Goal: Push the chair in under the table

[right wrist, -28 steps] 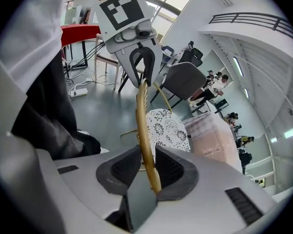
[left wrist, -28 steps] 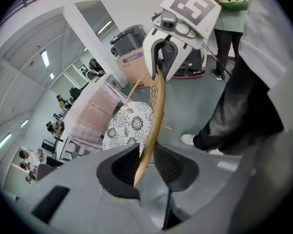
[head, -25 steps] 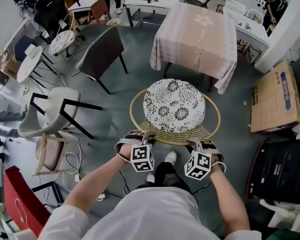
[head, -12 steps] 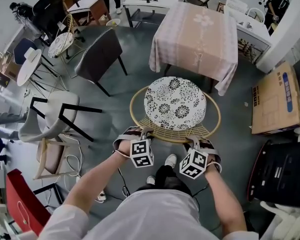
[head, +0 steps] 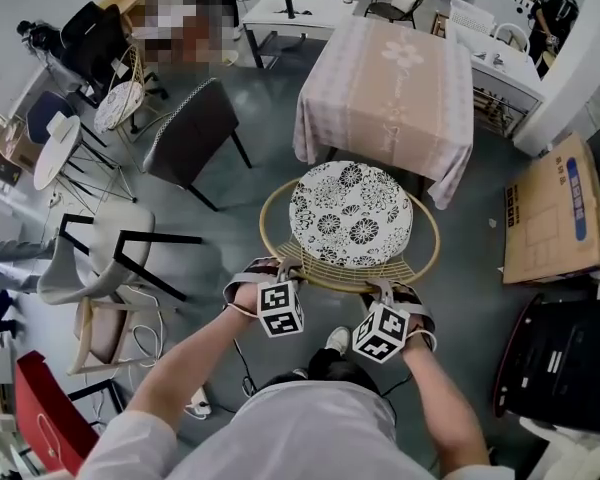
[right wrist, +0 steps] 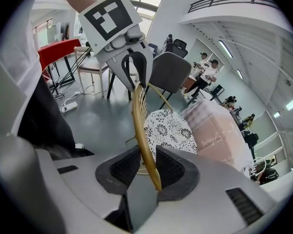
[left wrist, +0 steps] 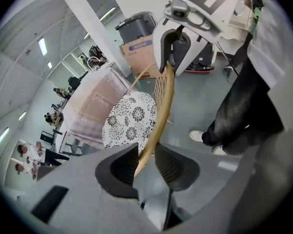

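A grey floor fills a crowded open room, with desks and people far off in both gripper views. The table [head: 388, 78] stands in the middle under a pale pink cloth that hangs low and hides most of its legs. The chair [head: 340, 273], a round cane one with a black-and-white flowered cushion [head: 350, 215], stands just in front of it. Its far rim is at the hem of the cloth, and nearly the whole seat is outside the table. The chair's legs are hidden under the seat.

From the head camera the marker cubes cover the jaws, so the grip reads only in the gripper views. The left gripper [left wrist: 145, 160] has the cane back rim running between its pads, and its jaws are opening, with a gap showing beside the rim. The right gripper [right wrist: 146, 165] is clamped on the same rim further along, which crosses from one pad to the other. The person's body hides all but one white shoe [head: 340, 340].

A dark chair [head: 190, 133] stands left of the table, and a white chair with black legs [head: 100, 238] nearer. A cardboard box [head: 550, 208] lies to the right, well apart. A red thing [head: 40, 408] is cut off at the lower left corner. Nothing lies on the floor between chair and table.
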Available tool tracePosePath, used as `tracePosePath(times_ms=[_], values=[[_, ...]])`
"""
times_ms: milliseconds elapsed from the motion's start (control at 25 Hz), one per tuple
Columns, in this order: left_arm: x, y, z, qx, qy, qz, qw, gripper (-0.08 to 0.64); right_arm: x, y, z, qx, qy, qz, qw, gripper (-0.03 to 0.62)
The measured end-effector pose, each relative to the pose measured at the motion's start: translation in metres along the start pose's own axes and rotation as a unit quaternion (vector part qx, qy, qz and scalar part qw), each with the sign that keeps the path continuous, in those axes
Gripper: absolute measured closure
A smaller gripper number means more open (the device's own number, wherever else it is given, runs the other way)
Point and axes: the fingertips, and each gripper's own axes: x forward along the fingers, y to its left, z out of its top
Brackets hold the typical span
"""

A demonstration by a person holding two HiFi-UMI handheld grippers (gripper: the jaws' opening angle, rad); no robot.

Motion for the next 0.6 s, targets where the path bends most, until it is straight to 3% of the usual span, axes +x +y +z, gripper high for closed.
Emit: tracePosePath(times_ms=[200,600], values=[[0.012,0.028,0.006,-0.031,0.014,0.008,0.9994,0.443,0.01,-0.029,0.0,0.006,-0.006,-0.003,1.0,0.505],[0.033,0.068,0.017,-0.023,0.024,0.012,0.9994,0.442,0.025,-0.067,-0.003,0.017,0.001,-0.006,1.0,0.505]])
